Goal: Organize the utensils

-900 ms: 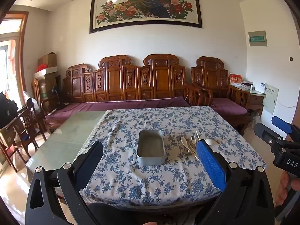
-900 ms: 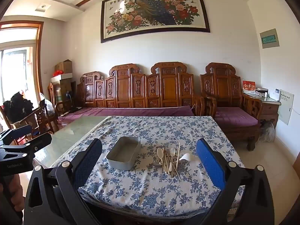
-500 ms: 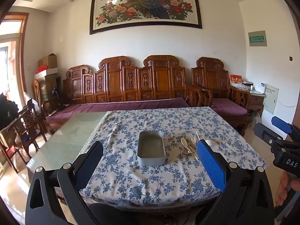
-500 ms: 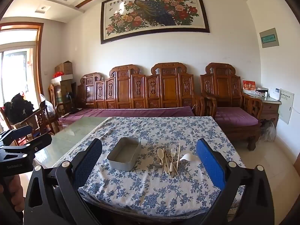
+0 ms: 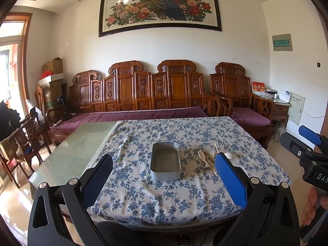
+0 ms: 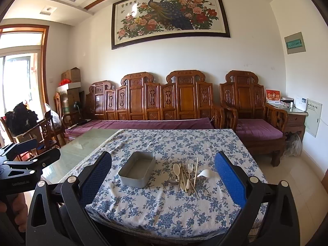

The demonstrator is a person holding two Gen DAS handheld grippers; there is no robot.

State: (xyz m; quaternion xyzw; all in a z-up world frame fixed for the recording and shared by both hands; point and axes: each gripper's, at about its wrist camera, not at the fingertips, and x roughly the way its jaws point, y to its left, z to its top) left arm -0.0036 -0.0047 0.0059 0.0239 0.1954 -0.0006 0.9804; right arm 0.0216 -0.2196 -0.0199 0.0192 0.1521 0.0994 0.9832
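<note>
**Both tongs spread wide short of the table, utensils heaped beside the tin**

The left tongs (image 5: 164, 176) are held spread wide at the near edge of the table (image 5: 82, 143), with nothing between the blue pads. The right tongs (image 6: 163, 174) are likewise released and empty, and are held short of the table's near edge. In the left wrist view the right tongs are seen at the right margin, gripped by a hand (image 5: 311, 207); in the right wrist view the left tongs are seen at the left margin.

A blue-flowered tablecloth (image 6: 184, 143) is spread over the right part of the table, while the left part is left bare as greenish glass. A grey rectangular metal tin (image 6: 137, 169) is set on the cloth, open at the top and with nothing seen inside. Just to its right, apart from it, a pile of utensils (image 6: 186, 176) is laid on the cloth: a pale spoon (image 6: 176, 169), a pale fork (image 6: 189, 171), chopsticks (image 6: 196, 170) and a white ladle-shaped spoon (image 6: 206, 173) are made out, crossed over one another. Neither tongs are in contact with the tin or the pile.

Behind the table a carved wooden sofa (image 5: 143, 90) with purple cushions is placed against the wall, and a framed peacock painting (image 5: 160, 8) is hung above it.
</note>
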